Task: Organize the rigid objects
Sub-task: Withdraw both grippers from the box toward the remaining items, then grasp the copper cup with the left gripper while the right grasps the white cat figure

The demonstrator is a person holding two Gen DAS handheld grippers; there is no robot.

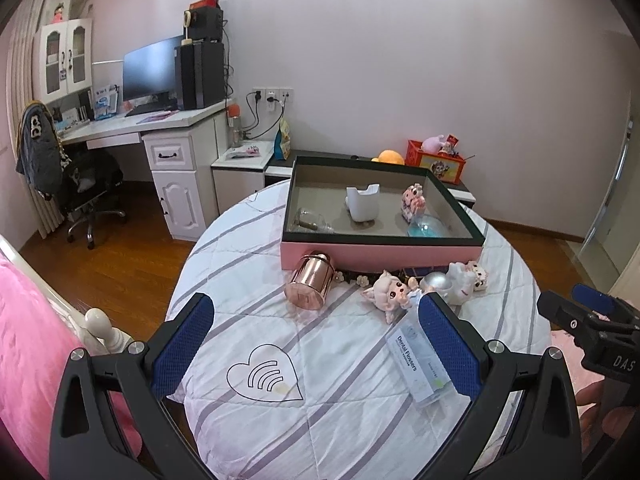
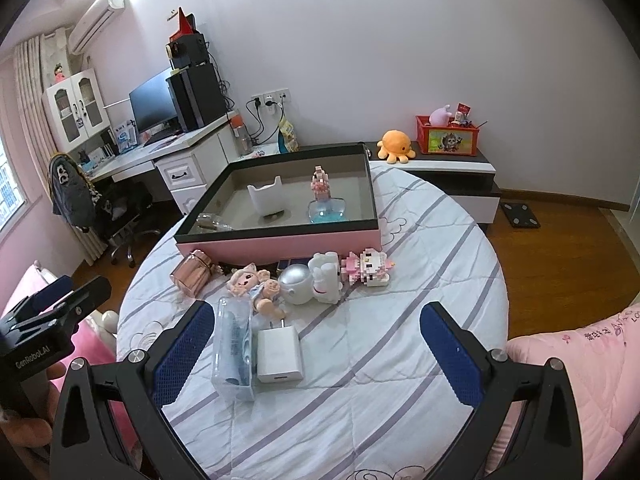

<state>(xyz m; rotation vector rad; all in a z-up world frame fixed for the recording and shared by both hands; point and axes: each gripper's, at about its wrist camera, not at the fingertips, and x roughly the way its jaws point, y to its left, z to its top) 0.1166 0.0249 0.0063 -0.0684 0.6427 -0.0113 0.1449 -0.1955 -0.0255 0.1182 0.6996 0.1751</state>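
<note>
Glossy copper-toned metal canister [image 1: 309, 282] ahead of the left gripper [image 1: 316, 336] — quilted matt cloth bedspread [image 1: 320, 360] beneath — clear plastic flosser box [image 1: 416, 364] beside.

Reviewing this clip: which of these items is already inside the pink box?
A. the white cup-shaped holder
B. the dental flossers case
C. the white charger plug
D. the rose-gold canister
A. The white cup-shaped holder stands on the floor of the pink box, while the canister, charger plug and flossers case lie on the quilt outside it.
</note>
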